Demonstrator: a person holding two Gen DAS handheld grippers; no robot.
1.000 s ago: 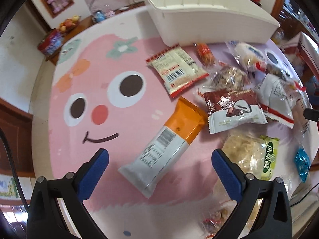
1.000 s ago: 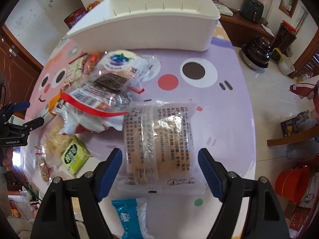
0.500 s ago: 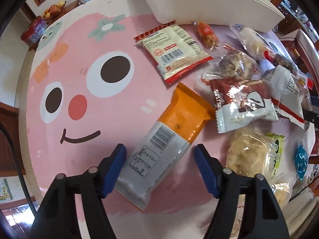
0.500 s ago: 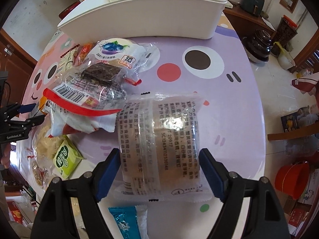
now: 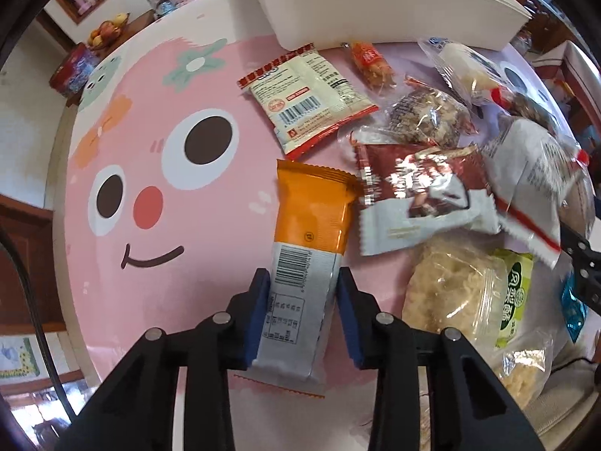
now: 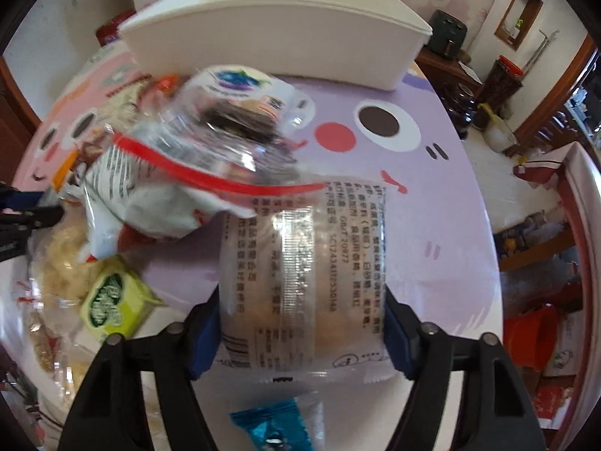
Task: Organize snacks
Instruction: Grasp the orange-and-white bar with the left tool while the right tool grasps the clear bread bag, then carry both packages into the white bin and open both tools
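My left gripper [image 5: 302,312] is shut on the white end of an orange and white snack bar [image 5: 308,233], lifted off the pink mat. My right gripper [image 6: 300,323] is shut on a clear pack of crackers [image 6: 300,263] with printed text, raised over the purple mat; a red-striped white bag [image 6: 157,188] rests against its top. The white storage bin stands at the back in the left wrist view [image 5: 375,3] and in the right wrist view [image 6: 270,41]. Loose snacks lie in a pile between both grippers.
A red-trimmed white packet [image 5: 304,97], a brown and white pack [image 5: 417,203], a green-labelled noodle pack [image 5: 469,293] and a small blue candy [image 6: 274,428] lie on the cartoon-face table mat [image 5: 150,150]. The table edge drops off to the right [image 6: 492,263].
Both grippers closed on their packs and lifted them. The left turned the orange bar upright between its jaws. The right pack rose and pushed the striped bag.
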